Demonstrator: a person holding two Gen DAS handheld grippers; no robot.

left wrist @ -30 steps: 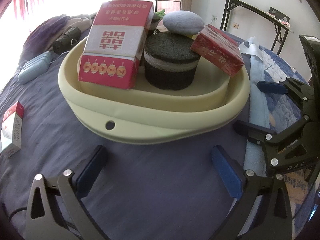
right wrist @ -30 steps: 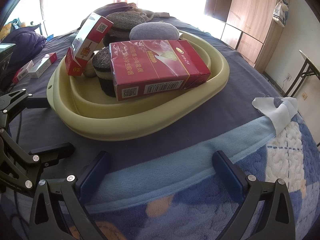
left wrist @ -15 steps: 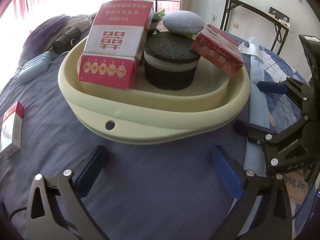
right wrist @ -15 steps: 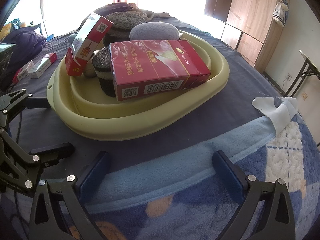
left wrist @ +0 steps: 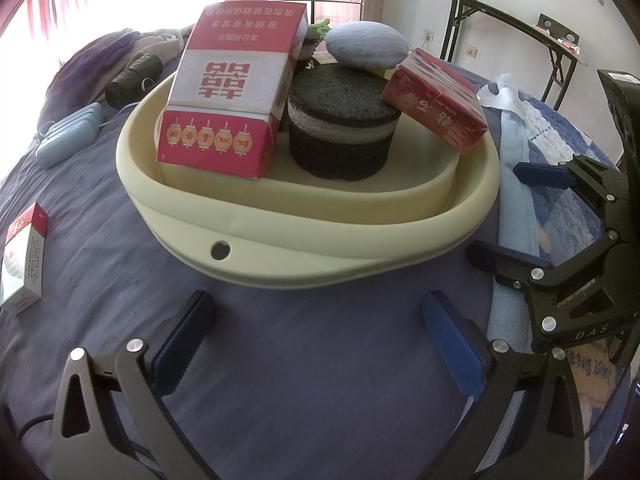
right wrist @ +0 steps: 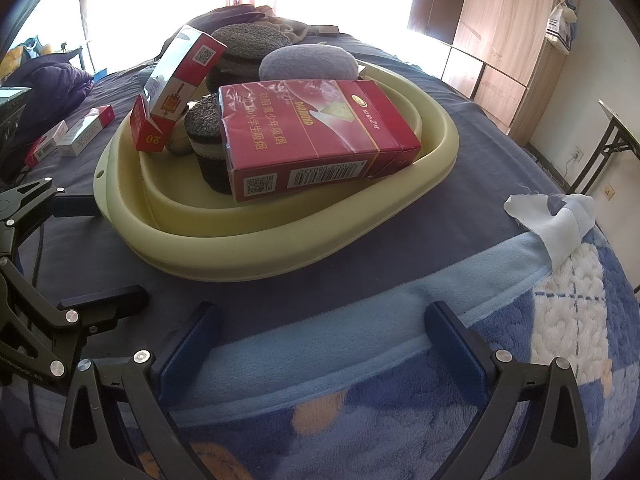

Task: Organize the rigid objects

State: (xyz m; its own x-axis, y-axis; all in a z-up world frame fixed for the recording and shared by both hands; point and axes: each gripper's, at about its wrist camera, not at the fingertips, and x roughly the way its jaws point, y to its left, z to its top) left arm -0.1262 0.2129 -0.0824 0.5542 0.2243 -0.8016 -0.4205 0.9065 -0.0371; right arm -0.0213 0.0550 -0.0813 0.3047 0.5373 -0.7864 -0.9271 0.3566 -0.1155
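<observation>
The cream basin point(left wrist: 320, 256) holds red cartons point(left wrist: 232, 100), dark sponges point(left wrist: 340, 132).

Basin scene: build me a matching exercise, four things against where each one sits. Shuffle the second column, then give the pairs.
Things:
1. grey pebble-shaped cushion
2. red box with lanterns
3. small red-and-white pack
4. pale blue case

Places:
A. on the bedcover, near left of the basin
B. on top of the dark round sponge
C. on the bedcover, far left, beyond the basin
D. tilted inside the basin

Pairs: 1-B, 2-D, 3-A, 4-C
</observation>
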